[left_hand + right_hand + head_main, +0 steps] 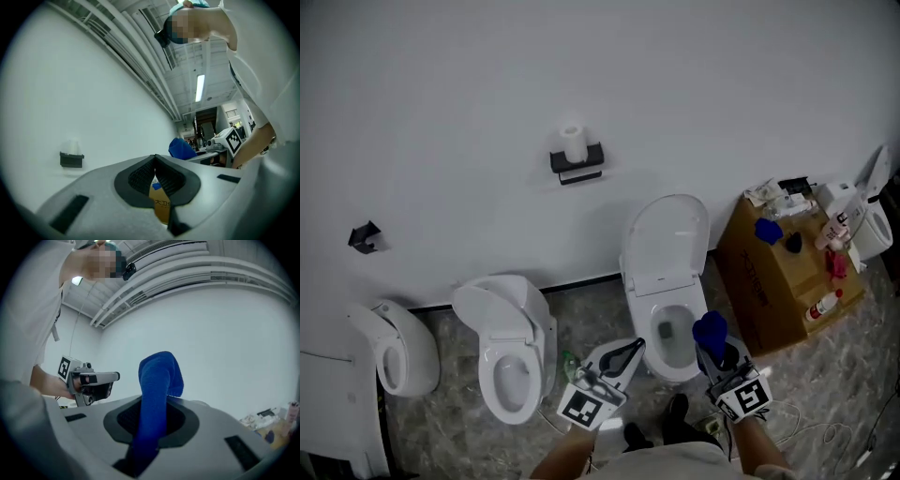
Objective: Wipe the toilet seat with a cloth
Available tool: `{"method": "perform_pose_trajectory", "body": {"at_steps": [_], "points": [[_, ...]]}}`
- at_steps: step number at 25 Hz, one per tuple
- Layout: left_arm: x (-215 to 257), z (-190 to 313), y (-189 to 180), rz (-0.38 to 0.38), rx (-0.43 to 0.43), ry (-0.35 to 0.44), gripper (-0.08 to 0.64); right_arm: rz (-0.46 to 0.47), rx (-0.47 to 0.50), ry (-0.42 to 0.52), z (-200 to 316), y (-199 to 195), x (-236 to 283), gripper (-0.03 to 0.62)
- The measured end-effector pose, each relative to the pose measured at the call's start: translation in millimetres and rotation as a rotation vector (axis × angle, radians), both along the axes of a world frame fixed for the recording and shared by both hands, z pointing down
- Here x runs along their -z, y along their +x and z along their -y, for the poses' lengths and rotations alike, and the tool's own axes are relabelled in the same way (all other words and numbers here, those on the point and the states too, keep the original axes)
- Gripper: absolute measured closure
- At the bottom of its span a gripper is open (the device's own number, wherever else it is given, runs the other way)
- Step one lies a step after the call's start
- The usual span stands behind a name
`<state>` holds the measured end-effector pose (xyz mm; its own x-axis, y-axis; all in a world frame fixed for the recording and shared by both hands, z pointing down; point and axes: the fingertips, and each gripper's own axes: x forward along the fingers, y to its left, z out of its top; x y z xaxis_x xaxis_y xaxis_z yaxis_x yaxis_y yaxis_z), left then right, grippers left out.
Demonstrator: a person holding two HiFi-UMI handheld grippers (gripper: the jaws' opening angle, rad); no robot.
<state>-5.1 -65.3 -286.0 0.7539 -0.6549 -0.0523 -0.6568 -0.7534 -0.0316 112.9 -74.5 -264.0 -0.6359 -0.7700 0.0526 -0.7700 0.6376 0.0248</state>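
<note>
A: Room first?

B: Grey marbled floor [441, 422], plain white wall [487, 75]. A paper-roll holder [576, 157] is fixed to the wall. The toilet [667, 356] stands centre with its lid [667, 242] raised. A second toilet [511, 361] is to its left, and a cardboard box [769, 281] with bottles on top is to its right.

A: Toilet seat?

B: Toilet seat [647, 330] is down around the bowl, straight ahead of both tools.

A: Pose of the hands?

B: Both forearms [565, 457] enter low from the bottom edge. The left gripper [623, 356] and right gripper [719, 354] tilt up toward the wall, the left just beside the bowl's left edge.

A: Jaw states?

B: Left gripper view: pads meet at the tips, nothing between them. Right gripper view: jaws clamped on the blue cloth [157, 394], which stands upright out of them. In the head view the cloth [710, 328] overlaps the seat's right rim, though I can't tell if it makes contact.
</note>
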Motion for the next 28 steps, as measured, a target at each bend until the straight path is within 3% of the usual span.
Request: {"method": "perform_pose_trajectory", "body": {"at_steps": [7,19,28], "points": [[56,-43,2,-0.035,-0.030,0.032,0.553,0.039,-0.010,-0.043,-30,-7,45,0.546],[51,-80,-13,-0.071,0.019,-0.008,0.554,0.117,0.000,-0.044,-76,-27,64,0.546],[53,-86,-11,-0.050,0.011,-0.005,0.554,0.141,0.013,-0.040,-83,-34,70,0.546]]}}
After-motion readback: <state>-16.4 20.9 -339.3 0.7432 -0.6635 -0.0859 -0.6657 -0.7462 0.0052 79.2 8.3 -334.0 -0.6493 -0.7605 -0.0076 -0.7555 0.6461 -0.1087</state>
